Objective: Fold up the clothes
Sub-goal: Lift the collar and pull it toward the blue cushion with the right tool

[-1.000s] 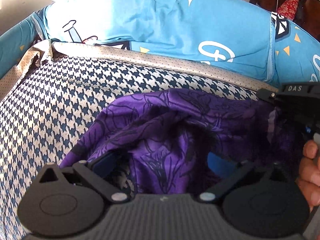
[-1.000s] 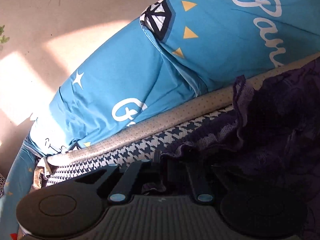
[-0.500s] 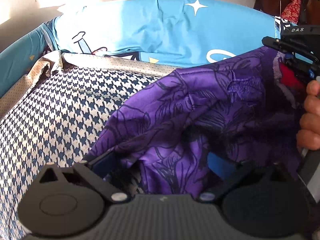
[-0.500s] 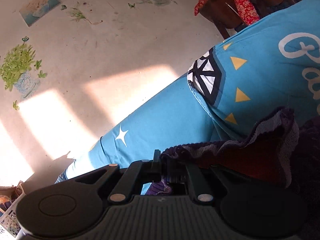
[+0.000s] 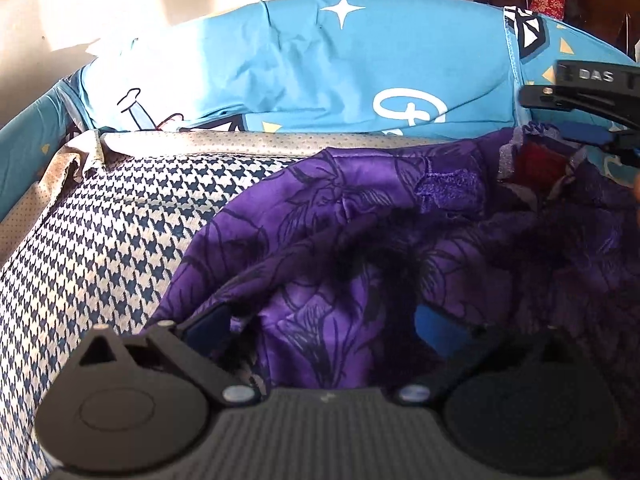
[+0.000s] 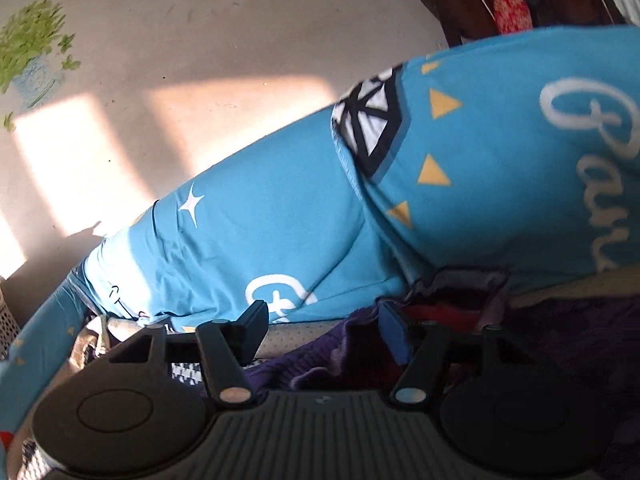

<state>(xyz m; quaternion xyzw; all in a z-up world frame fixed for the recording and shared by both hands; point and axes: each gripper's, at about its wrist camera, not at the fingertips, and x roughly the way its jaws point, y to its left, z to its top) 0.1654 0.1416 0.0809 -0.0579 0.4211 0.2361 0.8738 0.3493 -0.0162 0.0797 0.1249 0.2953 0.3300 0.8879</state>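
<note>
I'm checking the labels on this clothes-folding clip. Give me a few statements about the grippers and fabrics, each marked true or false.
1. The right gripper is clamped shut on the purple floral-print garment. False: its jaws stand apart.
2. The purple garment lies on a navy-and-cream houndstooth cover. True.
3. The left gripper has its jaws closed together. False: they are wide apart, with purple cloth bunched between them.
4. Behind the houndstooth cover is a bright blue printed sheet bearing a white star. True.
5. The garment is already folded into a neat flat rectangle. False: it is crumpled and bunched.
</note>
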